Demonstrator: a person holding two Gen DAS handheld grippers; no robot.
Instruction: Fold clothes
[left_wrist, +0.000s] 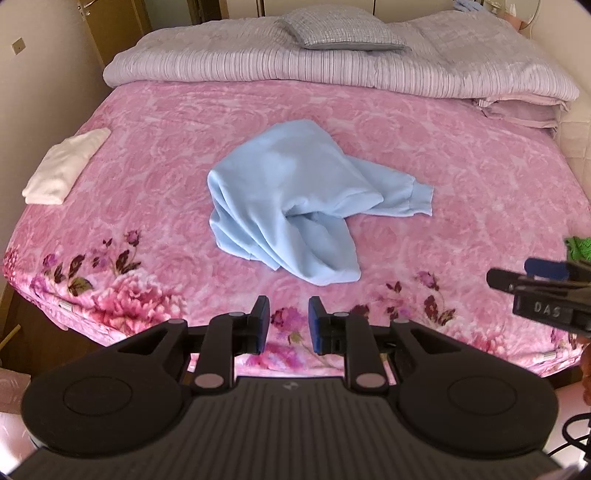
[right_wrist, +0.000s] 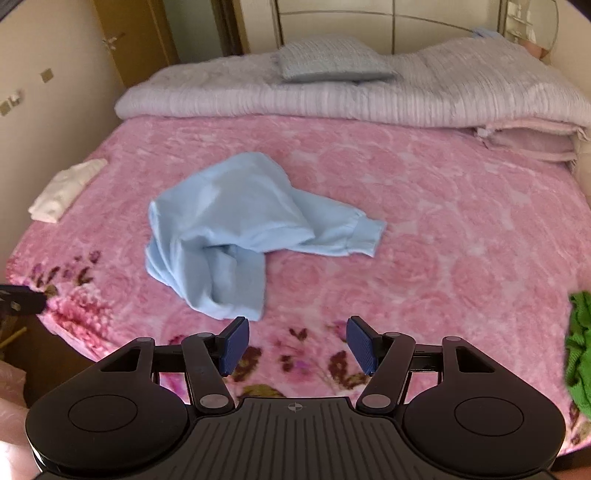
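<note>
Left claw, black with blue pads, hung over the bed's near edge, jaws parted with a narrow gap, nothing between them. Right claw was spread wider, also empty, above the flowered border of the pink floral plush blanket. Crumpled light-blue fleece garment lay mid-bed, one cuffed sleeve trailing to the right, clear of both claws. Open blanket on every side of it. Folded white cloth sat near the left edge; bright green fabric at the right edge. Striped grey quilt bunched along the far end.
</note>
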